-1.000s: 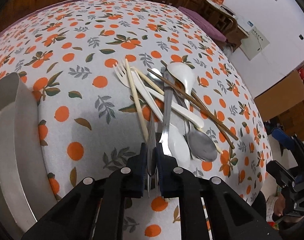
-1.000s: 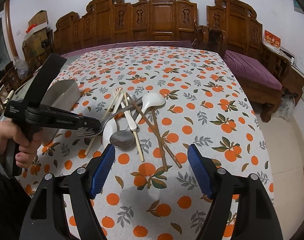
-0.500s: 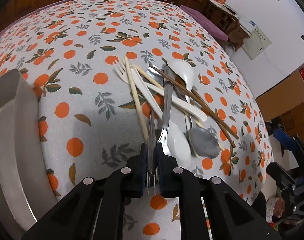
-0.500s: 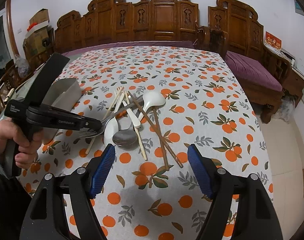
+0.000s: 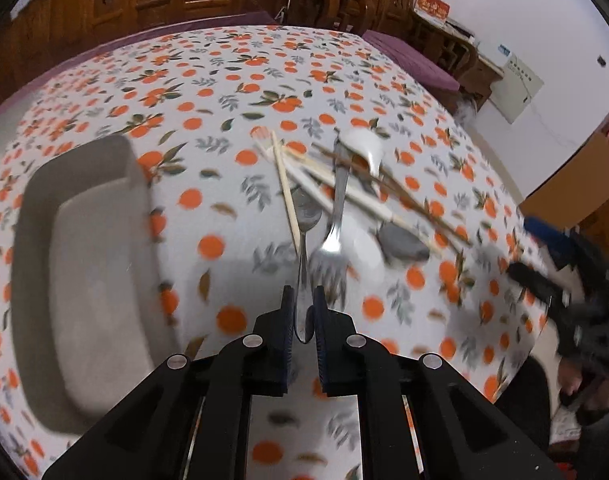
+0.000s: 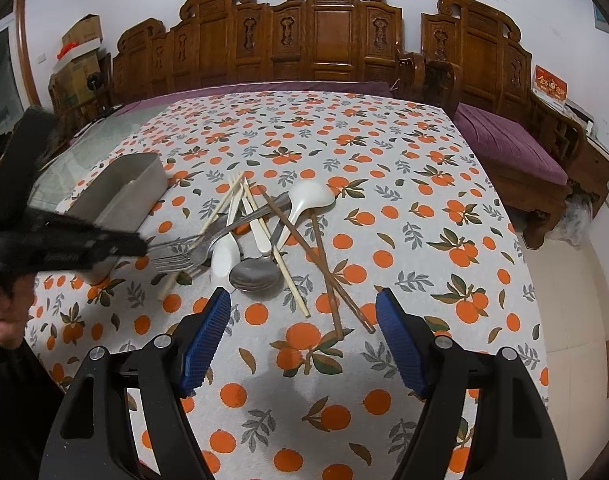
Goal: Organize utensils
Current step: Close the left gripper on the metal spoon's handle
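Between the left gripper's [image 5: 303,309] closed fingers a metal spoon's [image 5: 304,236] handle is clamped; right gripper [image 6: 304,330] gapes wide.

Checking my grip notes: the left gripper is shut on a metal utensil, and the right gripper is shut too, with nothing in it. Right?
Not quite. The right gripper is open, its jaws wide apart with nothing in them above the tablecloth, as the right wrist view shows. The left gripper is indeed shut on a metal utensil.
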The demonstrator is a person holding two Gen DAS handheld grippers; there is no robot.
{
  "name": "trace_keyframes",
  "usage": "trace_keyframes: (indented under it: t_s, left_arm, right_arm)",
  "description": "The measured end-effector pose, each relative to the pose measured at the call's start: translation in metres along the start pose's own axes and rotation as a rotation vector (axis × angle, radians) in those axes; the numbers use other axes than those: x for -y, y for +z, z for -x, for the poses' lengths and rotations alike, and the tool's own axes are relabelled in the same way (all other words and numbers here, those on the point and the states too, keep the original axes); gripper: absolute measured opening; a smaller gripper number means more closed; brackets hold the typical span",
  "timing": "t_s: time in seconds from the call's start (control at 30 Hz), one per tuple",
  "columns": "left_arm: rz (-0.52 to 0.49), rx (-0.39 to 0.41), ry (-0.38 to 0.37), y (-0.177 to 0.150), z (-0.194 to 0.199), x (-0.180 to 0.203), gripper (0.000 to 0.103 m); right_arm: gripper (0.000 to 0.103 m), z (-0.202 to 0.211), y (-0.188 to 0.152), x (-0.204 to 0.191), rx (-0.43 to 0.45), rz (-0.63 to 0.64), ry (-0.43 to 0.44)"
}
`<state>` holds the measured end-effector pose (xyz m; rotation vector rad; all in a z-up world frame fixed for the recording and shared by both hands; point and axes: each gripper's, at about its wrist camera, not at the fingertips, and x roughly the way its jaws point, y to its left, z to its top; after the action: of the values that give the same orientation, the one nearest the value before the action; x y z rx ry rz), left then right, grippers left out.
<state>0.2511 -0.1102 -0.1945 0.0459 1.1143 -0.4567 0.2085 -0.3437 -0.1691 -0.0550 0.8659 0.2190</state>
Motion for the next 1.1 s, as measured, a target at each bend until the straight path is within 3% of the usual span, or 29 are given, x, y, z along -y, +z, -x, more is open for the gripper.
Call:
trace_keyframes:
  t_s: [0.2,0.4,0.97,1.1]
  left_arm:
    - [-0.050,-0.019,0.089,-0.026,-0.003,-0.001,0.009]
    - [-0.111,-0.042,0.155,-0.026,-0.019,0.003,0.009]
    - [-0.121,-0.054,0.118,0.015,-0.053,0.005,0.009]
    - [-0.148,-0.041,0.138,0.025,-0.059,0.007,0.009]
  right_arm:
    - [0.077,0.000,0.000,-0.005,-0.004,0.013,-0.002]
    - [0.077,0.003,0.000,-0.010,0.004,0.027,-0.005]
    - [0.077,0.001,0.000,-0.001,-0.002,0.008,-0.009]
    - [0.077,-0.003,-0.003,0.000,-0.010,0.002,-0.011]
